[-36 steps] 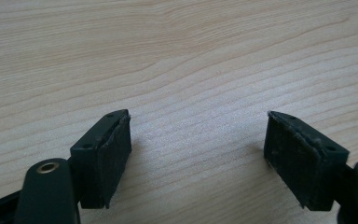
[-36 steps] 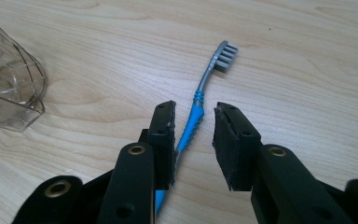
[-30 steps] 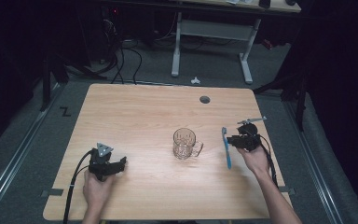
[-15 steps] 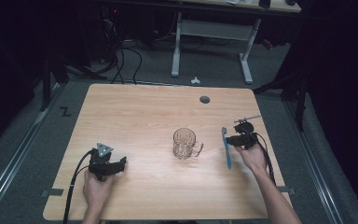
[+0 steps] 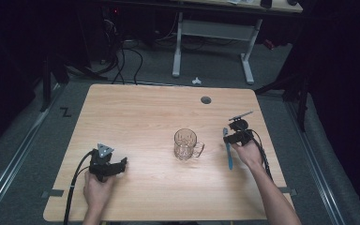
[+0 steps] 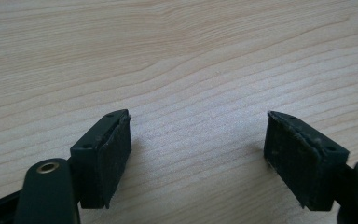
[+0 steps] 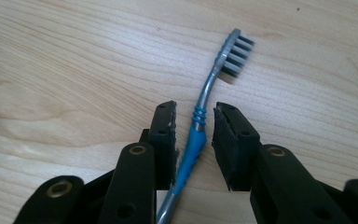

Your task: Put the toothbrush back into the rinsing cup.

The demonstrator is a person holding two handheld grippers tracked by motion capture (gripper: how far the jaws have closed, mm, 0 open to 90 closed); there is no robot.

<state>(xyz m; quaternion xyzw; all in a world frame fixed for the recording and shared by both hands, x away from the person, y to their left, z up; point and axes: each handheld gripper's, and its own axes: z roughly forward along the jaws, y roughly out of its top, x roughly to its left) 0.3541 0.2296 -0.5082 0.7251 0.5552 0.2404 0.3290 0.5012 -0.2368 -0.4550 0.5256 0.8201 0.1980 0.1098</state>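
Straddling the toothbrush, the right claw has a jaw on each side of the blue grip, with a small gap showing between the pads and the handle; it is nearly closed on it but not clamped. The toothbrush lies flat on the bench, its grey bristle head pointing away from the claw in the right gripper view. In the high view the toothbrush sits on the right part of the bench, lying roughly front to back, with the right claw over its far half and the hand behind it.

A glass mug stands upright near the middle of the bench, handle turned toward the toothbrush, close to it but apart.

The left claw rests at the near left of the bench, well apart from the mug. In the left gripper view its jaws stand wide apart over bare wood, released, holding nothing. The left hand grips it from behind, a cable trailing off the near edge.
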